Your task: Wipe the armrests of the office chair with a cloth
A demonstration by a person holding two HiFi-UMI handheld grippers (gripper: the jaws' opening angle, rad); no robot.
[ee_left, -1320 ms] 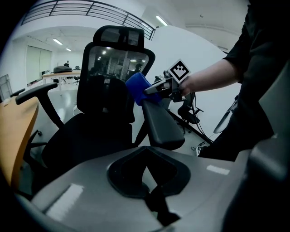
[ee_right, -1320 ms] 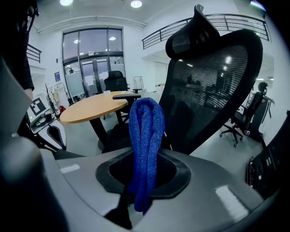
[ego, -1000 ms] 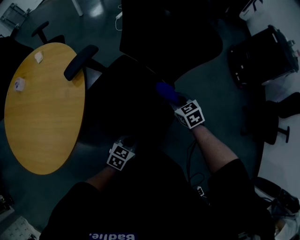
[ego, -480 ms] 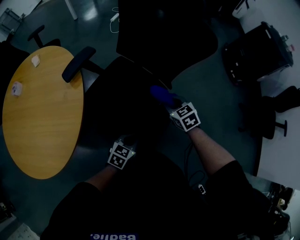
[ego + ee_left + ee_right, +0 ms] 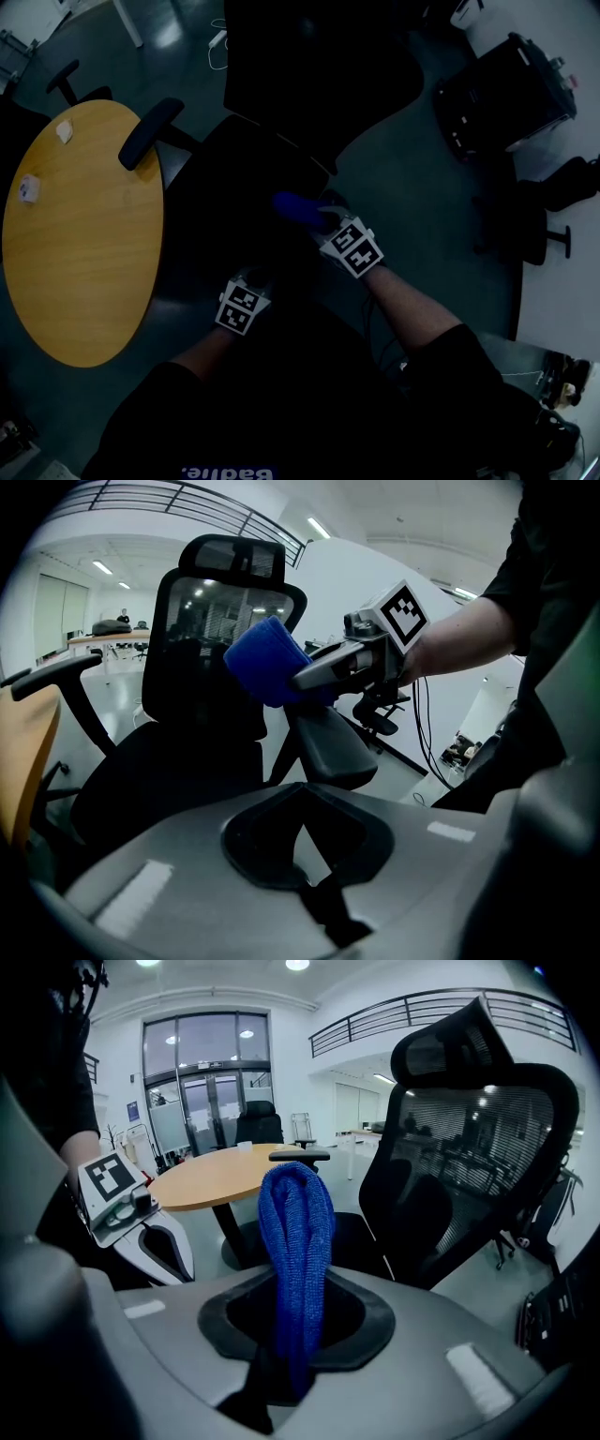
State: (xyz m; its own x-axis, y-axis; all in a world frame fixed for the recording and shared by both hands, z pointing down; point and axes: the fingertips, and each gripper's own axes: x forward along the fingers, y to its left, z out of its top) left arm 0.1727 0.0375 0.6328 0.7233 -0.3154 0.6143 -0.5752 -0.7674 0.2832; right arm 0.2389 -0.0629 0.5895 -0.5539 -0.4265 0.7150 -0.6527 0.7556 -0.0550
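Right gripper view shows my right gripper (image 5: pixel 286 1372) pinching the cloth (image 5: pixel 298 1232). My left gripper (image 5: pixel 314 897) is pressed together on nothing. The cloth sits at the back end of the near armrest (image 5: pixel 330 747); contact is unclear. The pad's long axis runs from the backrest (image 5: pixel 225 630) toward my left gripper, so I judge the right-hand stroke should follow that line.

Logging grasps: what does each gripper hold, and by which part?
The blue cloth, clamped by one bunched end in the right gripper; left gripper holds nothing.
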